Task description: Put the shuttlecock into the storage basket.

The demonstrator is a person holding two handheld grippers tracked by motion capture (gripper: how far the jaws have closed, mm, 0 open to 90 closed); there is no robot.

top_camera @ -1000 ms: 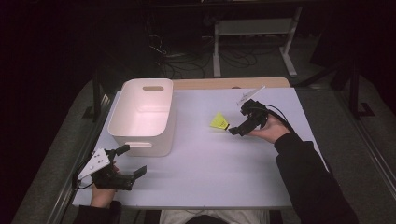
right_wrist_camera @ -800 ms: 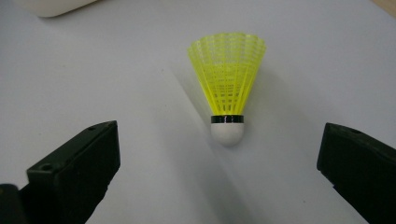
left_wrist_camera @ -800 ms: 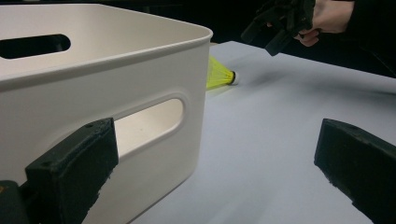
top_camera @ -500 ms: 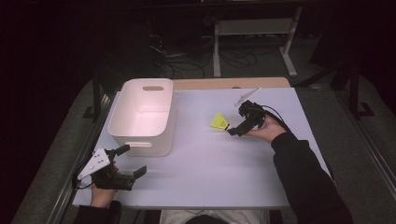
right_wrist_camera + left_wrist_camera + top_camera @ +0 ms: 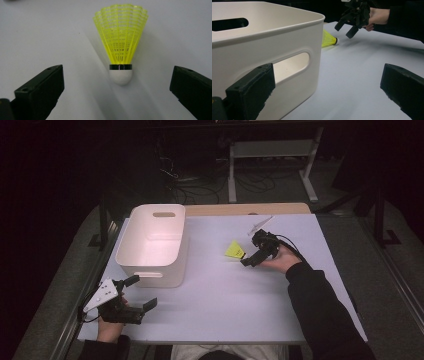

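Since a second ago, we see the right hand-held gripper (image 5: 248, 260) creep toward the shuttlecock (image 5: 121, 42) at frame centre, jaws wide and empty, likely readying a grasp.

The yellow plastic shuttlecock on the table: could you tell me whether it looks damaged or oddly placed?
Nothing stands out. The yellow plastic shuttlecock lies on its side on the white table, skirt intact, white cork tip towards the open right gripper. It sits apart from the white plastic bin.
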